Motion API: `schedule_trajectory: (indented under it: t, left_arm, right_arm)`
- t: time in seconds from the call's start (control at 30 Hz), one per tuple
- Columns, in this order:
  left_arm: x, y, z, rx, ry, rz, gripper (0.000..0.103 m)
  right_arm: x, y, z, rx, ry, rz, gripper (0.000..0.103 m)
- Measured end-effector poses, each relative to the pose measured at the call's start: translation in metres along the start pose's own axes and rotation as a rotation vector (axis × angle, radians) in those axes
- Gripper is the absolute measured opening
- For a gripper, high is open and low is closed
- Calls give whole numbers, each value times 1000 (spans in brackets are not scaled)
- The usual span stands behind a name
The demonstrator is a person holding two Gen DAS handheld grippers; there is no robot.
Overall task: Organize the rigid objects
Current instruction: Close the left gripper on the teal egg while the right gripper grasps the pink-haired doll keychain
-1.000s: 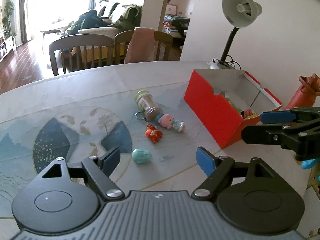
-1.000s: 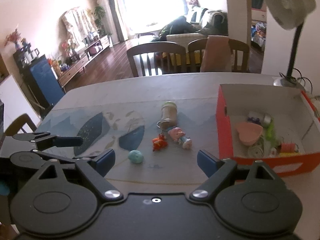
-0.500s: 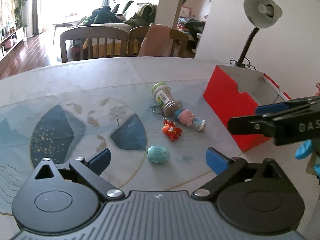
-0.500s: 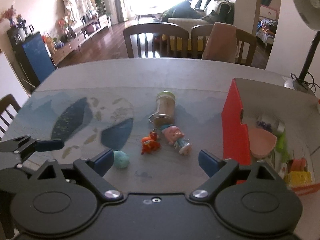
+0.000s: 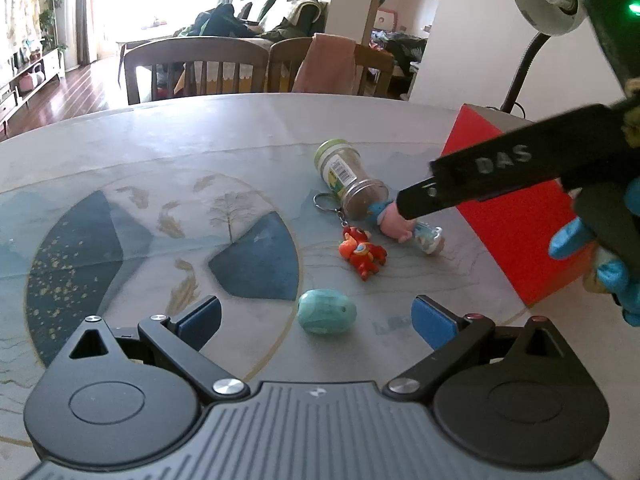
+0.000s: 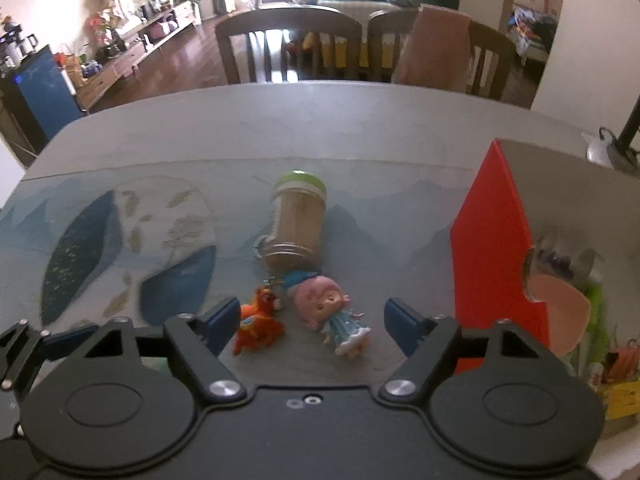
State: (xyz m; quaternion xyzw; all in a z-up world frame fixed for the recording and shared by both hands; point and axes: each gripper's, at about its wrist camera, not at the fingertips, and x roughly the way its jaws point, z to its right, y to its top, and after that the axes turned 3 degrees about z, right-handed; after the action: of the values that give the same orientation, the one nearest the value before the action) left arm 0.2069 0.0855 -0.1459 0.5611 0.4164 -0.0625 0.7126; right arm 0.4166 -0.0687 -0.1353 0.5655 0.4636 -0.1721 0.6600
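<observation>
Your left gripper (image 5: 316, 314) has its jaws spread wide and holds nothing — the small turquoise egg-shaped toy (image 5: 327, 311) lies on the painted table mat (image 5: 160, 216) between its blue pads (image 5: 432, 320), low in the left wrist frame and touched by neither. Your right gripper (image 6: 308, 318) has its jaws closing on nothing yet; between them, at lower centre of the right wrist frame, lie the pink-haired doll figurine in a pale blue dress (image 6: 332, 312) and the orange-red cartoon keychain figure (image 6: 258, 326), which looks close to the left pad, though blur hides any contact. Above them lies the clear green-capped spice jar (image 6: 298, 220) on its side — the open red cardboard box (image 6: 496, 248) stands at right.
</observation>
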Motion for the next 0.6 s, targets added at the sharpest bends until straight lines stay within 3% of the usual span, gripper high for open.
schedule_trajectory:
  t: [0.33,0.6]
  left_arm:
    - [27,-5,-2,-16,27,-25,102]
    - [39,-11,4,29,26,-35,102]
  right_arm:
    - [31,-3,8,6,-14,-40,57]
    - [43,-1,5,-4,-6,-48,53]
